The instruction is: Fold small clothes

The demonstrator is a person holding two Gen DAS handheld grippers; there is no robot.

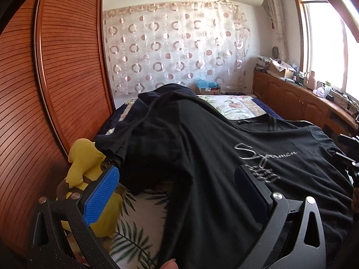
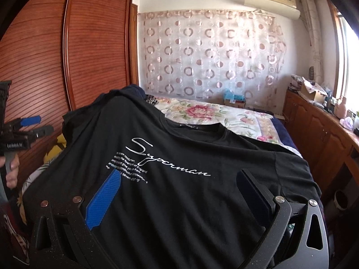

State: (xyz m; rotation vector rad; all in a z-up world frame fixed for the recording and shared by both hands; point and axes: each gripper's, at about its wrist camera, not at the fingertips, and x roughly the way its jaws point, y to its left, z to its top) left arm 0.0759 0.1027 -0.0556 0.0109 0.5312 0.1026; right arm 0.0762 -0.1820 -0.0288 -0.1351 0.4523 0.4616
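Note:
A black T-shirt (image 1: 202,148) with white "Superman" script lies spread front up over a heap on the bed; it also shows in the right wrist view (image 2: 179,201). Its left sleeve hangs off the left side. My left gripper (image 1: 177,192) is open, its blue-padded fingers (image 1: 101,199) spread over the shirt's left edge, holding nothing. My right gripper (image 2: 179,190) is open above the shirt's lower front, its blue pad (image 2: 103,199) close over the cloth. The left gripper also shows at the left edge of the right wrist view (image 2: 38,125).
A yellow garment (image 1: 87,179) lies at the bed's left edge beside the brown slatted wardrobe (image 1: 56,78). A floral quilt (image 2: 213,116) covers the far bed. A wooden cabinet (image 2: 325,139) with clutter runs along the right wall under the window.

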